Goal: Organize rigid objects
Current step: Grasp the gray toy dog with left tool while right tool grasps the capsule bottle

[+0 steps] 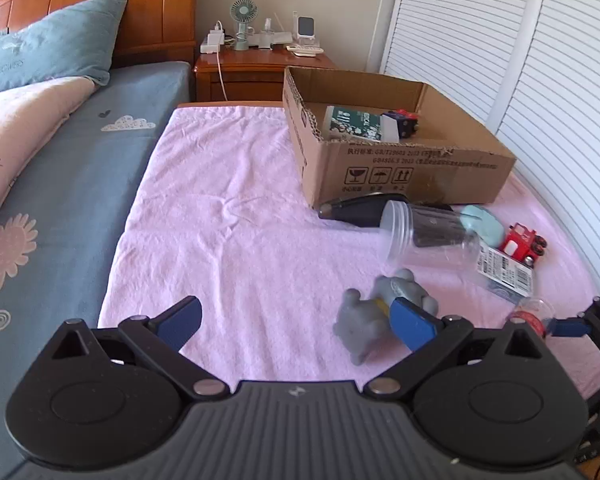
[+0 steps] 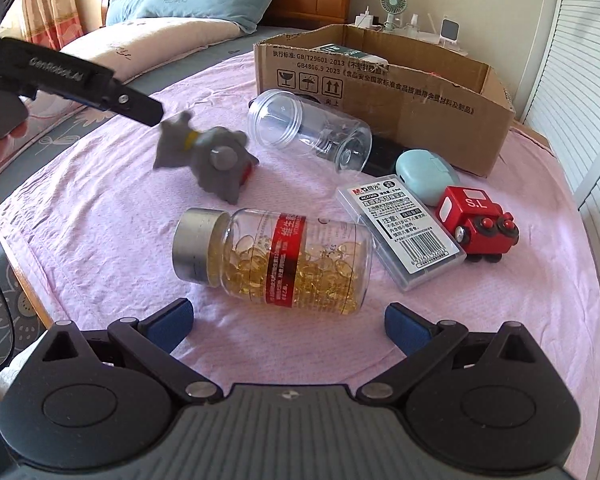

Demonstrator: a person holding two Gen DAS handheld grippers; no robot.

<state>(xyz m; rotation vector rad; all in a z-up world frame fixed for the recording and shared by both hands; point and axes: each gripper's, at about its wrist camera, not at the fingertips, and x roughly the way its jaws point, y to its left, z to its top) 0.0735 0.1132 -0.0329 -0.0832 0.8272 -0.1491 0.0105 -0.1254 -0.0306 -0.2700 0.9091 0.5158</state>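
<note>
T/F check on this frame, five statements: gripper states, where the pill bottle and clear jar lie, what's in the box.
1. The right gripper is open, its fingers either side of the pill bottle. True.
2. The pill bottle stands upright. False: it lies on its side on the pink cloth.
3. The cardboard box is empty. False: a green packet and a toy lie in it.
4. The clear jar has no lid on. True.
5. The left gripper is shut on the grey toy. False: it is open.
</note>
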